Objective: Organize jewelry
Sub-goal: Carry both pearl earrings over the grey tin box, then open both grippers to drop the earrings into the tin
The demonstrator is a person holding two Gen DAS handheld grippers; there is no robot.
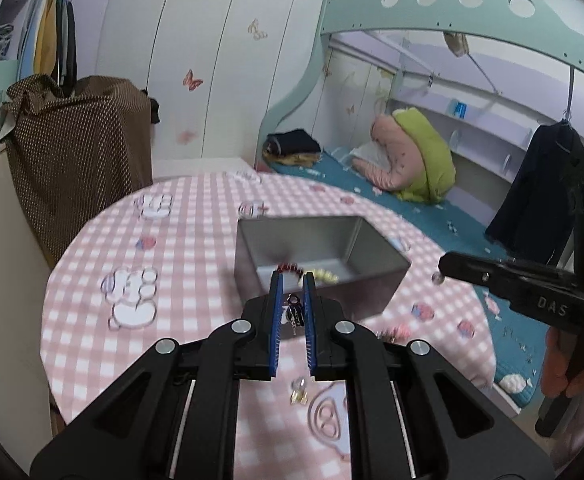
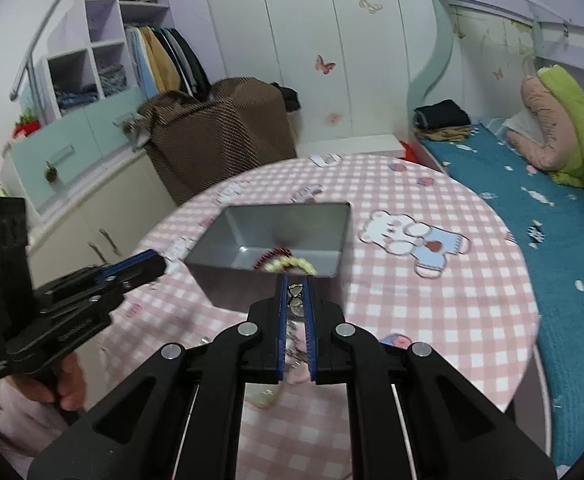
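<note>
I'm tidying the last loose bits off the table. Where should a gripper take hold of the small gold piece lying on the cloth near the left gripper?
Come straight down from above and pinch across the gold piece at its clustered middle. It lies flat and small on the checked tablecloth, so no side offers an edge. The left gripper already holds a dark charm, so it must drop that in the grey box first.

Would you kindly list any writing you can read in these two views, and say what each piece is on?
"DAS": raised letters on the black body of the right tongs.
Small white mark on the left tongs, near the handle: too small to read.
Blue label on the bed shelf: blurred.
</note>
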